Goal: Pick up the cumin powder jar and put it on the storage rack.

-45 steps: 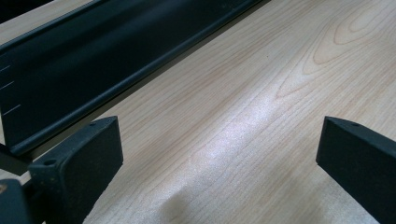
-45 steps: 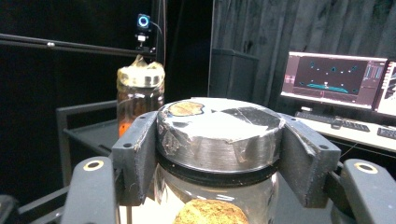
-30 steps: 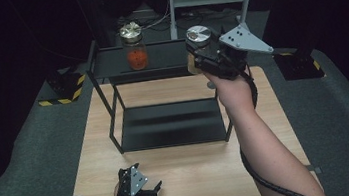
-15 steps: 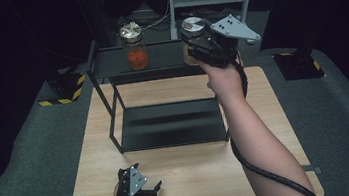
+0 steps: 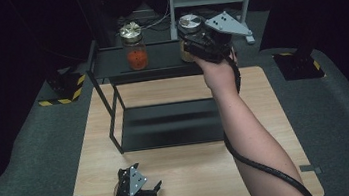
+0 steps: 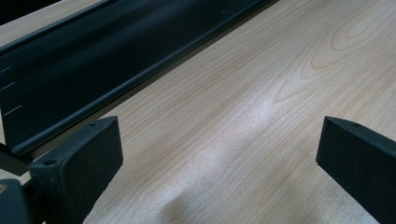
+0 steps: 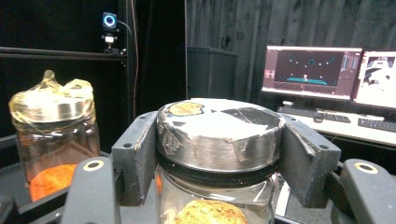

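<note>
Now I clamp the right gripper (image 7: 219, 154) on the taped jar (image 7: 219, 140) by its lid, over the shelf's (image 5: 157, 59) right end; left gripper (image 5: 141, 190) idles open on the table (image 5: 265, 117).

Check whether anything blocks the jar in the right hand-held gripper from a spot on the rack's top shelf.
Nothing visible does. The right hand-held gripper clamps the taped-lid jar at its lid, over the top shelf. The orange-filled jar stands apart to the left, with bare shelf between them.

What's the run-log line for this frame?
right gripper: shut on taped-lid jar over top shelf | left gripper: open, idle above table
</note>
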The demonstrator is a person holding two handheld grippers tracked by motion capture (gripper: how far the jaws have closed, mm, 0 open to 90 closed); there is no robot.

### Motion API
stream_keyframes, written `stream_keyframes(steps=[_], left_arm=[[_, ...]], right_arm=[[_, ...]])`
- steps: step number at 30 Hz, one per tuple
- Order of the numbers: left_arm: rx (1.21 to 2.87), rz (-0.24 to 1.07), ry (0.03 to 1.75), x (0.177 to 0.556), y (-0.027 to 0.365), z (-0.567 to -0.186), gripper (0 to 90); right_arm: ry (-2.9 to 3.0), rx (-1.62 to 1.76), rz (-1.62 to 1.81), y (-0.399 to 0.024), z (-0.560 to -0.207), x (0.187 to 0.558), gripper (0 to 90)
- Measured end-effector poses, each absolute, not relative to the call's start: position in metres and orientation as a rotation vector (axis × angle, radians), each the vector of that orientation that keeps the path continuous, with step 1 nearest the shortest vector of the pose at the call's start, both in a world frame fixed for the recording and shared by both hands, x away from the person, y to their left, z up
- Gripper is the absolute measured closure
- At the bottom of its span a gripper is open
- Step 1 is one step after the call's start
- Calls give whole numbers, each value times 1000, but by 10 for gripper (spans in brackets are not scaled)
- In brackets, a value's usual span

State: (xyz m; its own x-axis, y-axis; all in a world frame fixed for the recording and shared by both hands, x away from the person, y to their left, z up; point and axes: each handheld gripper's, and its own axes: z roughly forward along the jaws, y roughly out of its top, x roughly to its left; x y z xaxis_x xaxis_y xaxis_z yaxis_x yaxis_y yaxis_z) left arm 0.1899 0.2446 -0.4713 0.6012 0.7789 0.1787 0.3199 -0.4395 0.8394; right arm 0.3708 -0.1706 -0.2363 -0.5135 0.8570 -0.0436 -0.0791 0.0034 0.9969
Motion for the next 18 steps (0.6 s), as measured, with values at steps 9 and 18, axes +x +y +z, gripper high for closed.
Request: stream_keyframes(steps=[9,18], left_arm=[[2013,717,871,190,246,-472,8],[2011,717,868,190,246,-472,8]], right_arm=[[1549,838,1602,-168,-241,375,346],[1557,835,1598,-168,-241,377,346]])
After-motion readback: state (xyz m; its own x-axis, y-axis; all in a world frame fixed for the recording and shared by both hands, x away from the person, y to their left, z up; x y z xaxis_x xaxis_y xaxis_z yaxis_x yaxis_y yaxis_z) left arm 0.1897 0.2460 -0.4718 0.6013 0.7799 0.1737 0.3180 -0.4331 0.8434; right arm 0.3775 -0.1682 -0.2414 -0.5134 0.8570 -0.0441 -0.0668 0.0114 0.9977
